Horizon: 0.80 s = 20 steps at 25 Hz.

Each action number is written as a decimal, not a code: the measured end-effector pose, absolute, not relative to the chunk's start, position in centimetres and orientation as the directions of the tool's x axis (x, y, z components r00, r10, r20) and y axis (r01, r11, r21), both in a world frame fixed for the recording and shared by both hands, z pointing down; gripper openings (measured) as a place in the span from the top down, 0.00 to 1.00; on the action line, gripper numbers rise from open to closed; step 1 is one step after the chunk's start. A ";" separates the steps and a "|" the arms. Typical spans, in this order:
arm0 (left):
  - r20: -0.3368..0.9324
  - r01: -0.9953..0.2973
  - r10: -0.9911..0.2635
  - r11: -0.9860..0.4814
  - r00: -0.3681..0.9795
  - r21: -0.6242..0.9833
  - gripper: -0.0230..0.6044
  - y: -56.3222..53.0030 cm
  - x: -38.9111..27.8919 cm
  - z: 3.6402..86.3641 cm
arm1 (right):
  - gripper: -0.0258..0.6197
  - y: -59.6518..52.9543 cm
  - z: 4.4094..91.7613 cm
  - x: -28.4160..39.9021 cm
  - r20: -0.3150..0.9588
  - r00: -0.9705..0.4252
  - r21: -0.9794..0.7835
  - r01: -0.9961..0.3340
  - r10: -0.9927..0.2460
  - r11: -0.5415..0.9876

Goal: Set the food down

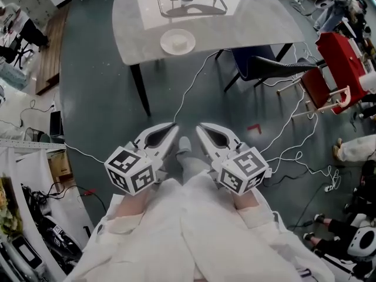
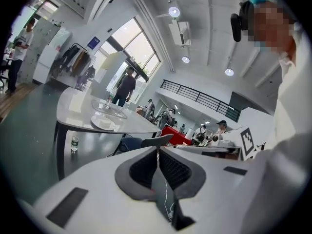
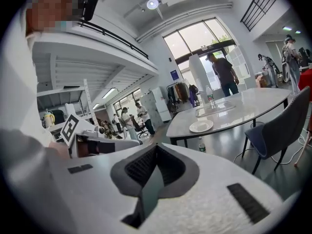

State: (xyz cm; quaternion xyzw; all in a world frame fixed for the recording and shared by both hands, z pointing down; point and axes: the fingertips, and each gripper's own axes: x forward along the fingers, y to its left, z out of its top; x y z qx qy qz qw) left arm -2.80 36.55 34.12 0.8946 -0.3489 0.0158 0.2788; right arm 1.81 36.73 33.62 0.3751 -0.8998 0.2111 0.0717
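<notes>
Grey marble-patterned stone forms the top of the rounded table (image 1: pixel 252 22), which is seen far ahead in the head view. A round white plate (image 1: pixel 177 41) is set on the table near its edge facing the person, and a clear rectangular tray (image 1: pixel 192 3) is set behind the plate, toward the table's far edge. The left gripper (image 1: pixel 172 126) and the right gripper (image 1: pixel 200 128) are held side by side, well short of the table and close to the white-sleeved body.

In the left gripper view, the jaws are seen pressed together with nothing between them, and the table is seen well ahead.

In the right gripper view, the jaws are likewise closed on nothing, and the plate is seen on the table beyond.

No food is seen in either gripper, and whether any lies on the plate cannot be told. The setting-down step is judged either done or not yet begun. For any next move, the table would first have to be approached.
</notes>
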 end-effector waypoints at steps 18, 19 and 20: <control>0.252 -0.650 -0.619 -0.583 0.744 0.486 0.92 20.6 2.8 34.0 | 0.96 20.6 34.0 5.7 0.303 -0.761 -0.348 -0.649 -0.574 0.677; 0.258 -0.653 -0.619 -0.581 0.742 0.487 0.92 20.4 2.8 34.1 | 0.96 20.3 34.0 5.8 0.303 -0.761 -0.351 -0.649 -0.574 0.675; 0.261 -0.655 -0.621 -0.576 0.740 0.488 0.92 20.2 2.7 34.2 | 0.96 19.9 34.1 5.8 0.303 -0.761 -0.354 -0.649 -0.573 0.674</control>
